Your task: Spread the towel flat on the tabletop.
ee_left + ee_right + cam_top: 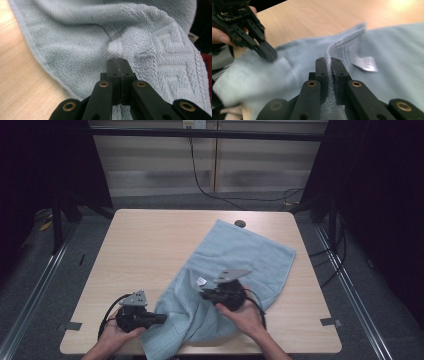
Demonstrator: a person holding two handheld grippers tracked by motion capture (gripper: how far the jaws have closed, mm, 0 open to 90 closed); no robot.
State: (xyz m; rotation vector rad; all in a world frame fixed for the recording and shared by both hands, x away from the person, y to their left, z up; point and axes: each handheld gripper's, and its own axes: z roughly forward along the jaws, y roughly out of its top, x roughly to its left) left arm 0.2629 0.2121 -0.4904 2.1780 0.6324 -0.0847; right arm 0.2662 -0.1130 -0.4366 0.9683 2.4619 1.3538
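Both hand-held grippers [117,61] [329,61] clamp towel [240,255] hems; table [150,245] left bare.

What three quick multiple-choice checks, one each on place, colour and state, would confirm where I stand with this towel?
1. Where does the towel lie on the table?
A. Right half
B. Far left corner
C. On the floor

2. What colour is the towel?
A. Red
B. Pale blue
C. Yellow

3. How does the left gripper stand?
A. Wide open
B. Shut on bare wood
C. Shut on the towel

Key: 1 A, it spreads right of centre; 2 B, pale blue pile; 3 C, the jaws pinch its edge.
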